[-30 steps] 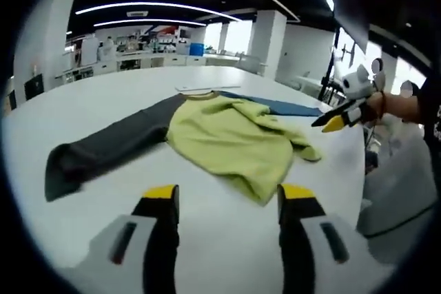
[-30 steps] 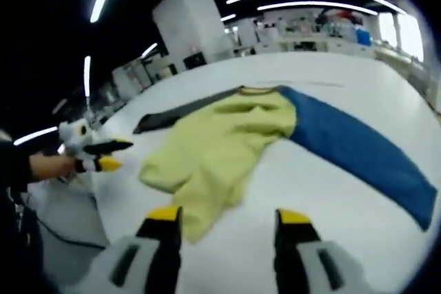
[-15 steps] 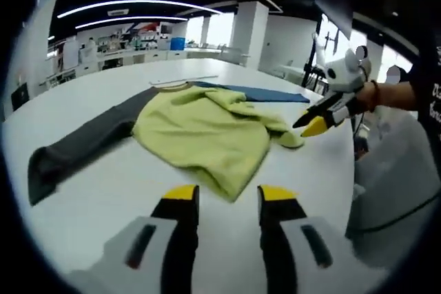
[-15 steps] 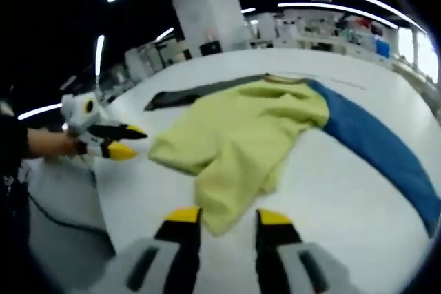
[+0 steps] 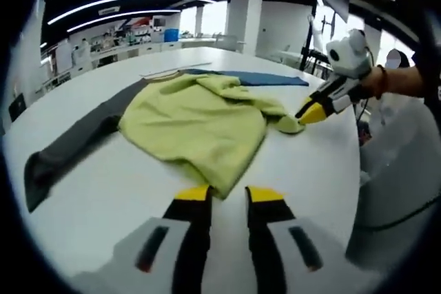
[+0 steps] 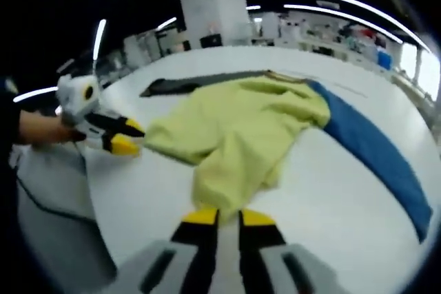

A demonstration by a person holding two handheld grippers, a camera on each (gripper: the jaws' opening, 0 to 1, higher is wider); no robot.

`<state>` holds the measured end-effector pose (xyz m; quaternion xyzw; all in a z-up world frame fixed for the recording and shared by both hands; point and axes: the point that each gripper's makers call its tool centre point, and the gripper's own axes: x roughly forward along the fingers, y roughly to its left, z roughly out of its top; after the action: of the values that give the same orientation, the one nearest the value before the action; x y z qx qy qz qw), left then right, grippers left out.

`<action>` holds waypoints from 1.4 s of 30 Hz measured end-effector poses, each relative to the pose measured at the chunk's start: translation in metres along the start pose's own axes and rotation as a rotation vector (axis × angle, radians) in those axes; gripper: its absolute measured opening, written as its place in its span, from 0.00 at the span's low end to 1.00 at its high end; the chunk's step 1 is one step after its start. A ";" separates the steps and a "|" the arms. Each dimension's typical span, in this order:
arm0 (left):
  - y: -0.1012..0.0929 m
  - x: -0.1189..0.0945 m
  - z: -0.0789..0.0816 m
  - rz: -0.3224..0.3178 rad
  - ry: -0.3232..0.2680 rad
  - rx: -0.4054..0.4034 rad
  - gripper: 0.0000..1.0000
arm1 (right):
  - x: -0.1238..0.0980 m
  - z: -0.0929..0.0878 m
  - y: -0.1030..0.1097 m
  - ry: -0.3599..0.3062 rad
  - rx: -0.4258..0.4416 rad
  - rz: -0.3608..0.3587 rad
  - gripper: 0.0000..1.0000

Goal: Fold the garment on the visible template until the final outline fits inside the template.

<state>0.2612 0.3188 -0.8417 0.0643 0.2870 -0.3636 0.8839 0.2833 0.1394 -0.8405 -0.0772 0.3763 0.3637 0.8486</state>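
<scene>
Garment point(image 5: 196, 118) lay crumpled, sleeves spread, unfolded on the worktop point(image 5: 96, 191); both tongs point(image 5: 226, 194) point(image 6: 229, 217) nearly closed at 2 hem corners, gripping unclear.

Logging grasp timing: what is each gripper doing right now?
Left gripper: nearly closed at a hem corner of the yellow-green shirt body; grip cannot be told.
Right gripper: same at another corner.

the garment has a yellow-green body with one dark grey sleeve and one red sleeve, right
Not quite. The garment has a yellow-green body and one dark grey sleeve, but the other sleeve is blue, not red. The right gripper view shows it stretched across the white table.
</scene>
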 end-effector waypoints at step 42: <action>-0.007 -0.023 0.036 0.045 -0.056 -0.159 0.00 | -0.030 0.014 -0.016 -0.100 0.150 -0.059 0.00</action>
<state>0.2597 0.3158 -0.7985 -0.0100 0.2887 -0.3212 0.9019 0.2888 0.1174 -0.8120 -0.0063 0.3572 0.3130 0.8800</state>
